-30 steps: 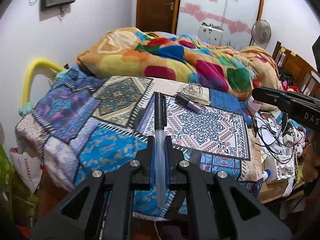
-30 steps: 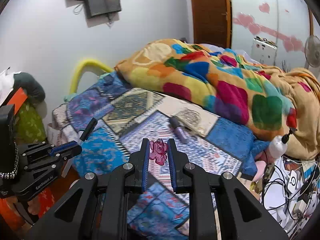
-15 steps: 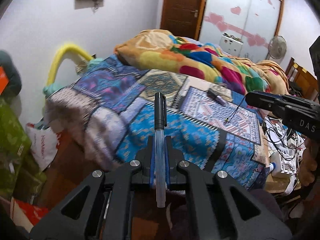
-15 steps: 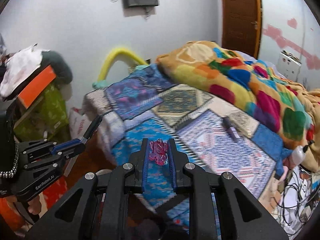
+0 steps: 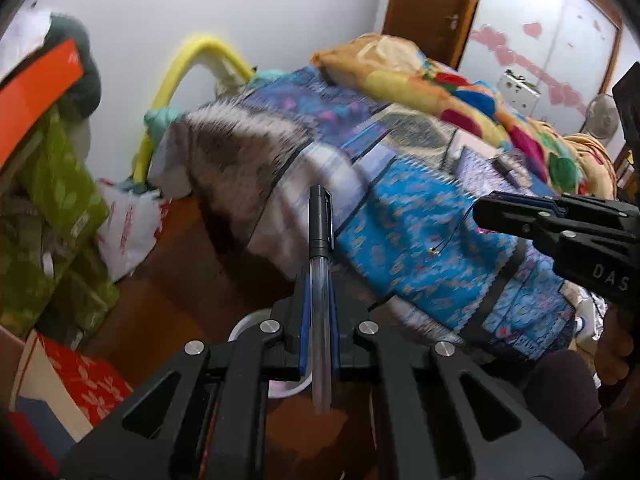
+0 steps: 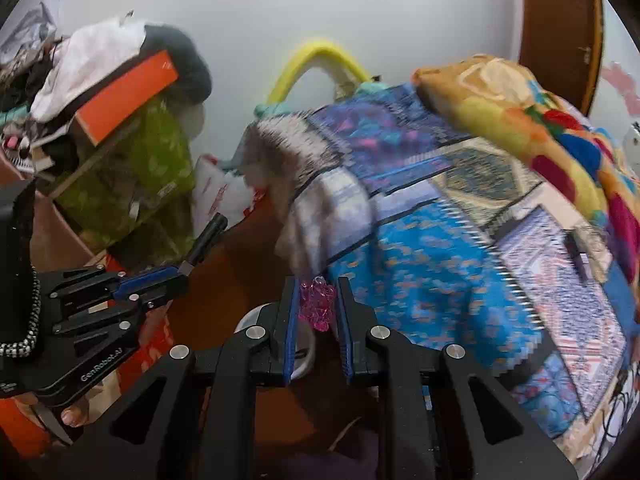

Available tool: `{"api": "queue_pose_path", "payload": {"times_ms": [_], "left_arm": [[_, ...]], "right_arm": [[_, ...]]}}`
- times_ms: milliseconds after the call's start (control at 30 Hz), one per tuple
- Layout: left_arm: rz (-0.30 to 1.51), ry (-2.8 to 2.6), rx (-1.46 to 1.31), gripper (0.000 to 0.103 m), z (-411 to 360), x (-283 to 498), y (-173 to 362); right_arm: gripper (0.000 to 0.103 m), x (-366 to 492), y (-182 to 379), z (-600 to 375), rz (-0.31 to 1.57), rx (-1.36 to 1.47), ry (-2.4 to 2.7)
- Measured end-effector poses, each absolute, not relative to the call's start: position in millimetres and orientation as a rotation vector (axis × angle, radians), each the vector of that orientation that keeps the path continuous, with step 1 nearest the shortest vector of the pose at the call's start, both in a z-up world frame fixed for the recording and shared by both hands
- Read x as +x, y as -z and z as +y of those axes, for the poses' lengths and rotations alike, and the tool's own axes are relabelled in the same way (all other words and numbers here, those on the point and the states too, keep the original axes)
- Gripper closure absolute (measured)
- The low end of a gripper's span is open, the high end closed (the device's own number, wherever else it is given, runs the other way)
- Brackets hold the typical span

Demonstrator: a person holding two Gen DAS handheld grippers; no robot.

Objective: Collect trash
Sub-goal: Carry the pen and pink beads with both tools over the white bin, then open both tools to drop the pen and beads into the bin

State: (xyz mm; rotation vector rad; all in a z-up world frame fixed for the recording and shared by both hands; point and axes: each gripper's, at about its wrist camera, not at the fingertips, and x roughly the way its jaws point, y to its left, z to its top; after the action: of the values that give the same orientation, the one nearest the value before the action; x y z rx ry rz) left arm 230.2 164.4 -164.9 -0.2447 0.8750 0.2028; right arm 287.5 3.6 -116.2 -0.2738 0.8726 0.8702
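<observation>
My left gripper (image 5: 320,312) is shut on a pen (image 5: 321,264) with a clear barrel and black cap that points forward. It also shows at the left of the right wrist view (image 6: 182,270). My right gripper (image 6: 316,312) is shut on a crumpled pink clear plastic piece (image 6: 318,306), from which a thin thread dangles in the left wrist view (image 5: 440,246). A white round container rim (image 6: 260,314) sits on the brown floor just below both grippers; it also shows in the left wrist view (image 5: 248,322).
The bed with a blue patchwork cover (image 5: 420,240) and a colourful blanket (image 5: 460,92) lies ahead and right. Green bags (image 6: 140,184) and an orange box (image 6: 128,96) are stacked at left. A white plastic bag (image 5: 128,224) lies on the floor.
Both grippers have swung left and down, away from the bed top toward the floor beside it. The white container has come into view. Both grips are unchanged.
</observation>
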Motion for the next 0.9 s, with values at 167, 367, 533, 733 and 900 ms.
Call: {"api": "queue_pose_path", "payload": {"times_ms": [167,367,533,733,900], "left_arm": [[0.952,-0.234,-0.310,0.096,194.7,223.3,209.8],[1.081,-0.259,-0.352,0.096,216.1,225.5,275.7],[1.188,-0.280,-0.393,0.096,227.7,230.7,334.0],[1.254,-0.293,-0.496,0.096,243.2,236.1,376.4],[1.256,-0.269,-0.567,0.096,253.3,245.4,385.2]], "right_arm": [[0.087,282.6,142.9,34.5,0.945,-0.308,-0.906],[0.087,281.0,192.0,69.6,1.070,-0.367,-0.922],[0.087,282.4,234.8,93.3,1.172,-0.394,-0.913],[0.087,292.6,272.8,118.4,1.291,-0.396,-0.907],[0.086,296.7,284.3,133.3,1.347,-0.394,-0.926]]}}
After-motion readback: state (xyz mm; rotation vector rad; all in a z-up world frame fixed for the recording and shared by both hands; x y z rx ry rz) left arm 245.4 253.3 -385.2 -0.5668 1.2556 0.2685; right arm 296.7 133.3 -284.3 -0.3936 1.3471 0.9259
